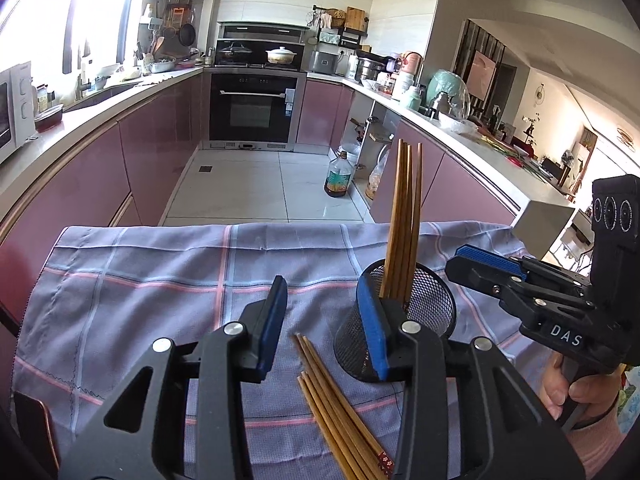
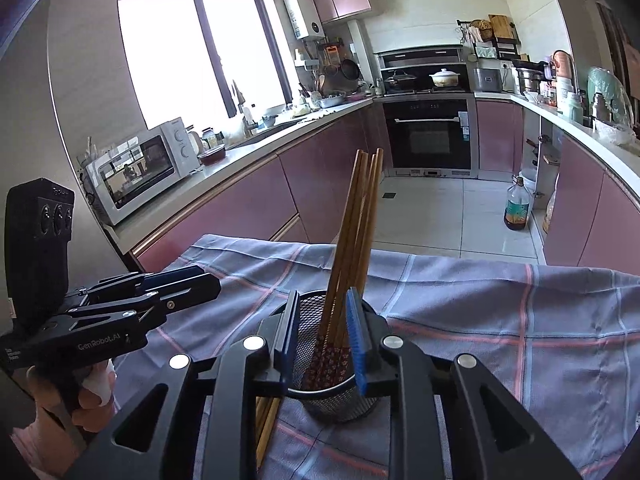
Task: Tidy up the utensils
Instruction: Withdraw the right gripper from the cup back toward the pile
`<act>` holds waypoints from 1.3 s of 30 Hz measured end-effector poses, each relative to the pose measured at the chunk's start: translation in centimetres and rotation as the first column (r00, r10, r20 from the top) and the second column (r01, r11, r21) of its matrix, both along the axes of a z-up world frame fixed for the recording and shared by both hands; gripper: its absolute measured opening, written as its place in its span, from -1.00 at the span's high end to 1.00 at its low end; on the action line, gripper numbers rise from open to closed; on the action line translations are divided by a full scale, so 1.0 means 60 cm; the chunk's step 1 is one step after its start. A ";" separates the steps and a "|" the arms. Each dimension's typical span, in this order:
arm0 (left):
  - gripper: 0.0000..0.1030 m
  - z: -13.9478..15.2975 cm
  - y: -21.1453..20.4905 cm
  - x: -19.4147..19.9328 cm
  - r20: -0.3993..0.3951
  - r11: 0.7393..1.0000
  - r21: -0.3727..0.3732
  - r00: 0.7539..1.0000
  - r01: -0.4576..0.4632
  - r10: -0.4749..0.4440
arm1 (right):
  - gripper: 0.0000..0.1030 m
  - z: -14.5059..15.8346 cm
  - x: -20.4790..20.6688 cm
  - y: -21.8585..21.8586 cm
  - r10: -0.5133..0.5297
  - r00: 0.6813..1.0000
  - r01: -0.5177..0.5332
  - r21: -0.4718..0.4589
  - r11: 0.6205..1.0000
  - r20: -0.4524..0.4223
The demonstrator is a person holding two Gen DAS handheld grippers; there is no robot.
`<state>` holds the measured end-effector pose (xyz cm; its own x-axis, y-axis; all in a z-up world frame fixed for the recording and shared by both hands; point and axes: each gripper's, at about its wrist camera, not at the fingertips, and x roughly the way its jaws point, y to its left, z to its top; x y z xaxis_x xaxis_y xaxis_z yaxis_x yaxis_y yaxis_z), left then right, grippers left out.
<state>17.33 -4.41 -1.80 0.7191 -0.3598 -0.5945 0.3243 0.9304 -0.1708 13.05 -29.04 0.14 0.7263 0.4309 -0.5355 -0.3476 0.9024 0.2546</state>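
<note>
A black mesh holder (image 1: 424, 312) (image 2: 320, 356) stands on a checked blue cloth (image 1: 160, 280) (image 2: 500, 320). Several brown chopsticks (image 1: 404, 220) (image 2: 356, 232) stand in it, leaning slightly. More loose chopsticks (image 1: 340, 408) (image 2: 266, 420) lie flat on the cloth beside the holder. My left gripper (image 1: 326, 326) is open and empty above the loose chopsticks, left of the holder; it also shows in the right wrist view (image 2: 200, 280). My right gripper (image 2: 322, 340) is open over the holder, its fingers on either side of the standing chopsticks without pressing them; in the left wrist view (image 1: 460, 260) it sits right of the holder.
The cloth-covered table ends at its far edge (image 1: 240, 226). Beyond are pink kitchen cabinets (image 1: 80, 184), a black oven (image 1: 254, 108), an oil bottle (image 1: 338, 176) on the tiled floor and a white microwave (image 2: 140, 168) on the counter.
</note>
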 end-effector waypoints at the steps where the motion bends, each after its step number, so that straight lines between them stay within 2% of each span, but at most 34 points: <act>1: 0.26 0.000 0.005 -0.007 0.005 1.000 -0.002 1.000 -0.006 0.006 | 0.49 0.003 -0.007 0.001 0.009 1.000 -0.009 0.001 1.000 0.007; 9: 0.12 0.001 0.030 -0.061 0.040 0.999 0.006 0.998 -0.046 0.046 | 0.46 0.014 -0.063 0.017 0.069 0.996 -0.068 -0.010 0.998 0.049; 17: 0.00 -0.006 0.043 -0.107 0.063 0.997 0.027 0.995 -0.077 0.075 | 0.36 -0.008 -0.098 0.034 0.090 0.995 -0.089 -0.035 0.995 0.043; 23: -0.02 -0.026 0.043 -0.130 0.045 0.995 0.049 0.995 -0.087 0.085 | 0.36 -0.044 -0.104 0.047 0.115 0.993 -0.116 -0.040 0.992 -0.018; 30: -0.02 -0.070 0.031 -0.136 -0.018 0.994 0.074 0.997 -0.080 0.081 | 0.36 -0.091 -0.109 0.063 0.130 0.986 -0.135 -0.043 0.990 -0.105; 39: -0.02 -0.107 0.018 -0.141 -0.071 0.994 0.086 0.995 -0.069 0.075 | 0.36 -0.121 -0.112 0.067 0.121 0.979 -0.129 -0.039 0.991 -0.165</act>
<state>8.85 -3.34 -8.22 0.6947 -0.2553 -0.6725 0.2450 0.9630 -0.1125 6.30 -25.00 -7.12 0.5702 0.4834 -0.6642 -0.4166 0.8670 0.2734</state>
